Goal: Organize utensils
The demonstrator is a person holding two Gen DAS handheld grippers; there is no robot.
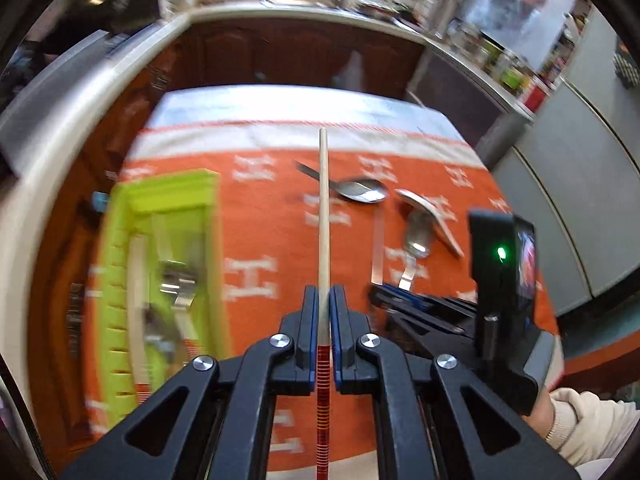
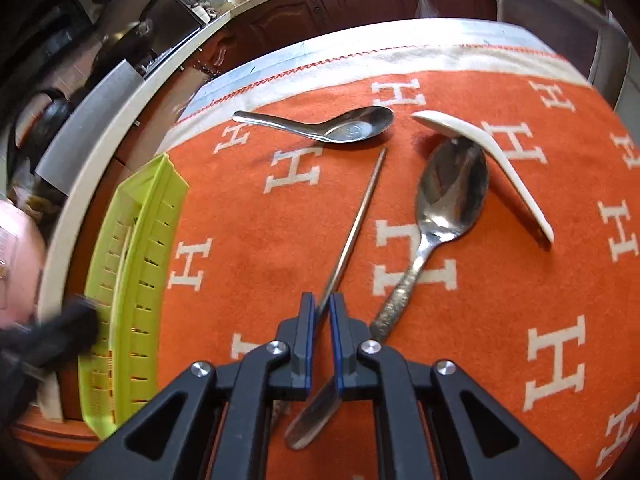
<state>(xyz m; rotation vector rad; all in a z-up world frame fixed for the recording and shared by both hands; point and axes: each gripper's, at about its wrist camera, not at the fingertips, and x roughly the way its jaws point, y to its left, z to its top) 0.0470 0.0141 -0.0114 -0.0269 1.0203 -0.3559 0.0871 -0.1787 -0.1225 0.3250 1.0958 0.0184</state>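
While white "H" letters repeated across the orange woven cloth (image 2: 248, 216), the left gripper (image 1: 324, 292) pinched a red-banded wooden chopstick (image 1: 323, 208); the right gripper (image 2: 322, 300) pinched a slim metal utensil (image 2: 352, 228).

An orange cloth (image 2: 248, 224) patterned with white H letters bears a lime-green slotted tray (image 2: 132, 272), silver spoons, one white spoon (image 2: 496, 160), and a red-banded wooden chopstick (image 1: 323, 216).

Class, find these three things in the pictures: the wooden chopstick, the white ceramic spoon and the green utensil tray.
wooden chopstick (image 1: 323, 216): left wrist view, middle of its pale shaft.
white ceramic spoon (image 2: 502, 162): right wrist view, middle of its handle.
green utensil tray (image 2: 132, 264): right wrist view, its slotted side wall.
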